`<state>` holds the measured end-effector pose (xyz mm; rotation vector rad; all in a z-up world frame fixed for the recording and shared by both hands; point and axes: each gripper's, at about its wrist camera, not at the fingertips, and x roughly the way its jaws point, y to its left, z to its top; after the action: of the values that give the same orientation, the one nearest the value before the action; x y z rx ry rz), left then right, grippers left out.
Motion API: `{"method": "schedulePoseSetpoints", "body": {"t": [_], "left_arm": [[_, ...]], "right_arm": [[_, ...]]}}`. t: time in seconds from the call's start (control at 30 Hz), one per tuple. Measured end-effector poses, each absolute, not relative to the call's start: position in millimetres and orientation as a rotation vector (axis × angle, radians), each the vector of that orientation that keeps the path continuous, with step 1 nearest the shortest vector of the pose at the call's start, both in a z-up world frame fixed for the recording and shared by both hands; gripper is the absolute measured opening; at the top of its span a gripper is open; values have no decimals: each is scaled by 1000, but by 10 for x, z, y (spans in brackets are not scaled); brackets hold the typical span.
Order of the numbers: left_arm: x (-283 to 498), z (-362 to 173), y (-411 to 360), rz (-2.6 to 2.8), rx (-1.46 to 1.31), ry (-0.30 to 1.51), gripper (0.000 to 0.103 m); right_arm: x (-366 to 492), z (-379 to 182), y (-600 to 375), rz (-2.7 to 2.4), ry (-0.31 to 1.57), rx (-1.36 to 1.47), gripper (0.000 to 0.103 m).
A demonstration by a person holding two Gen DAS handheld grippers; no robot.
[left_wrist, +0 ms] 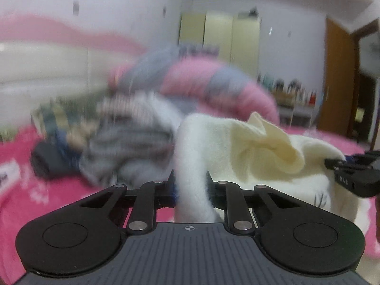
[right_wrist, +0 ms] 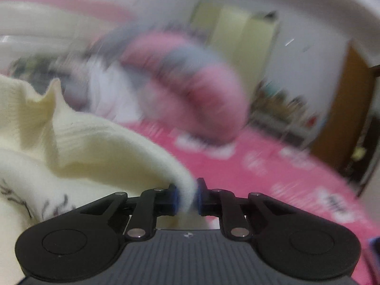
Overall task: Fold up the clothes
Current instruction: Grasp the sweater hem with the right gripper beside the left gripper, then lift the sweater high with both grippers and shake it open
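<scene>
- The left gripper (left_wrist: 191, 187) has its fingers (left_wrist: 171, 185) closed on a bunched edge of a cream garment (left_wrist: 256, 147); the pinched fabric rises between them as a thick white fold.
- The right gripper (right_wrist: 187, 196) likewise has its fingers (right_wrist: 175, 197) clamped on another edge of the same garment (right_wrist: 78, 147), the fold squeezed between the blue pads.
- In the left view the right gripper (left_wrist: 353, 173) shows at the far right edge, just beside the cloth.
- The garment hangs slack between the two grippers, so its long axis runs side to side from one to the other, above the bed (right_wrist: 296, 173).
- A small point of fabric sticks up from its upper edge in both views; dark scribbled marks show on its lower part.
- The bed wears a pink sheet with white print.
- Beyond the garment lies a blurred heap of clothes (left_wrist: 133, 137), grey striped and dark blue; details cannot be told.
- Behind that sits a rolled pink and grey quilt (left_wrist: 209, 80).
- Farthest off stand a pale yellow wardrobe (left_wrist: 220, 38), a low shelf of small items (left_wrist: 296, 95) and a brown door (left_wrist: 339, 76).
</scene>
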<state>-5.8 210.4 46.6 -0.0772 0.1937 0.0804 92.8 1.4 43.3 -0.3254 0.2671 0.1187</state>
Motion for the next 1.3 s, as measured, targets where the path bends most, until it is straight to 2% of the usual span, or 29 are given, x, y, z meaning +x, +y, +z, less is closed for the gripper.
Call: {"method": "schedulePoseSetpoints", "body": {"t": [0.17, 0.47, 0.8, 1.07, 1.3], "left_arm": [[-597, 862, 1914, 24, -51, -40, 18], [-1103, 1619, 1706, -46, -85, -290, 16], [-1395, 2378, 1327, -77, -19, -586, 16], [-1510, 2782, 1194, -97, -53, -658, 16], [-1443, 2748, 1105, -108, -51, -656, 16]], "right_arm": [[207, 853, -244, -25, 19, -254, 14], [-975, 1656, -803, -166, -330, -151, 14], [-1742, 2400, -1330, -210, -601, -69, 14], [-2175, 2791, -1569, -187, -715, -102, 14], [-2265, 2903, -1764, -136, -695, -73, 14]]}}
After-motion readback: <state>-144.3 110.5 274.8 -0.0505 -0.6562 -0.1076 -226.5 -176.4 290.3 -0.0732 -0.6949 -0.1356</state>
